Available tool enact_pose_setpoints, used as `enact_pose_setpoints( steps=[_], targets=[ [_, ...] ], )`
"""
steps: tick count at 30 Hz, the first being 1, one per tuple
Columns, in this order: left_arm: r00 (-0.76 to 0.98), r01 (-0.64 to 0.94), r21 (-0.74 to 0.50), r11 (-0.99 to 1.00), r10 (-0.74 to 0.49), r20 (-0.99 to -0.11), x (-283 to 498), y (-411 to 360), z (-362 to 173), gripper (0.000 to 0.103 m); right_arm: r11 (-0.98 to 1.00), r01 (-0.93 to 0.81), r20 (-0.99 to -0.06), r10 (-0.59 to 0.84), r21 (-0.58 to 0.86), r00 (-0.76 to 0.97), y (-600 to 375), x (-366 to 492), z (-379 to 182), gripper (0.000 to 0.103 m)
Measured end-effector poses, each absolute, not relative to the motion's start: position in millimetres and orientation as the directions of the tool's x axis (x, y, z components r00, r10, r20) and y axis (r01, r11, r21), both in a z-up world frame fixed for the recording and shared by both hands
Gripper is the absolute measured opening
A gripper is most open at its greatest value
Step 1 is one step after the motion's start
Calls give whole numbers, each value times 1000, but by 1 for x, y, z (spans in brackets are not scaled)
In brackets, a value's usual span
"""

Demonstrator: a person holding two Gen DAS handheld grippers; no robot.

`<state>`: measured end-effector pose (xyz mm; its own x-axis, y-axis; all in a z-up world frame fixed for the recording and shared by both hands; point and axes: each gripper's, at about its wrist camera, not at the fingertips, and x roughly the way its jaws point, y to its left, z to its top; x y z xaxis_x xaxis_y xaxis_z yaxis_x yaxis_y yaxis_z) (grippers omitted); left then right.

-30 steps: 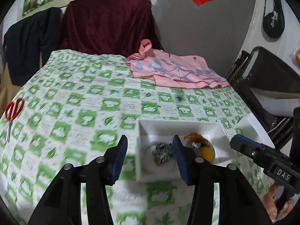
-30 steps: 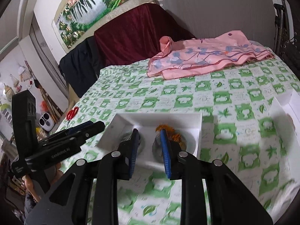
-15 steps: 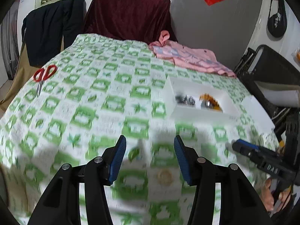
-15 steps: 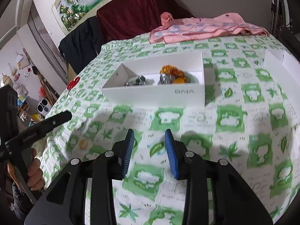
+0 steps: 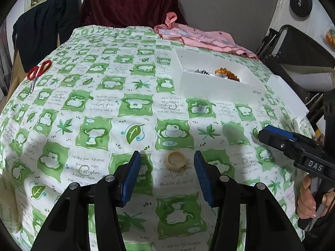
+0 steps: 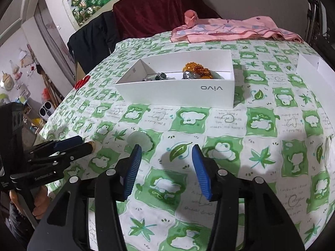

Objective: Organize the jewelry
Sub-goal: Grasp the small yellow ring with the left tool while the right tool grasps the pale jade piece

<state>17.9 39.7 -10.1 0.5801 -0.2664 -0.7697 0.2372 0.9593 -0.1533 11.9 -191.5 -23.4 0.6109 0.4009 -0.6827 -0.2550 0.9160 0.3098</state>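
Note:
A small beige bead ring (image 5: 175,161) lies on the green-and-white cloth between the blue pads of my left gripper (image 5: 167,167), which stands open and does not touch it. From the right wrist view my left gripper (image 6: 83,143) sits low at the left with the beige ring (image 6: 92,145) at its tip. My right gripper (image 6: 166,163) hovers over bare cloth, jaws opening, nothing between them; it also shows at the right (image 5: 270,135). The white box (image 6: 178,92) holds amber beads (image 6: 196,69) and a silver piece (image 6: 159,76).
The white box lid (image 6: 314,77) lies to the right of the box. Red scissors (image 5: 38,71) rest near the left edge. A pink garment (image 6: 230,29) lies at the far end. A black folding chair (image 5: 293,48) stands beyond the right edge.
Both grippers drew back from over the box toward the near edge and came lower. The right jaws widened from nearly shut. The left gripper now brackets the beige ring.

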Motion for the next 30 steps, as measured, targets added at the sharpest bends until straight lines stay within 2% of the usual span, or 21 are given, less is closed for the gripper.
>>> enact_pose_setpoints(
  steps=[1, 3, 5, 13, 20, 22, 23, 24, 30],
  targets=[
    [582, 243, -142, 960, -261, -770, 18, 37, -10, 51, 916, -256, -682, 402, 309, 611, -191, 12, -23, 51],
    [579, 263, -112, 958, -250, -776, 20, 30, -10, 43, 915, -257, -680, 402, 310, 613, -191, 11, -23, 51],
    [585, 274, -80, 958, -232, -777, 18, 24, -11, 22, 915, -258, -676, 402, 309, 617, -191, 11, -22, 51],
    [614, 268, -151, 952, -289, -735, 12, 38, -4, 22, 908, -367, -715, 394, 203, 578, -157, 13, -21, 51],
    [610, 259, -171, 951, -298, -734, 14, 42, -3, 22, 905, -424, -762, 304, 43, 572, -121, 29, -28, 51],
    [610, 260, -168, 951, -297, -735, 15, 42, -4, 22, 906, -424, -766, 287, 21, 575, -118, 33, -30, 45],
    [609, 260, -168, 951, -297, -735, 15, 43, -4, 22, 904, -427, -764, 288, 19, 577, -118, 32, -29, 30],
    [607, 260, -171, 950, -299, -736, 16, 43, -4, 22, 903, -429, -763, 291, 20, 577, -119, 30, -29, 27],
    [612, 271, -161, 949, -299, -732, 13, 40, -3, 22, 923, -377, -729, 308, 74, 611, -145, 3, -24, 27]
  ],
)
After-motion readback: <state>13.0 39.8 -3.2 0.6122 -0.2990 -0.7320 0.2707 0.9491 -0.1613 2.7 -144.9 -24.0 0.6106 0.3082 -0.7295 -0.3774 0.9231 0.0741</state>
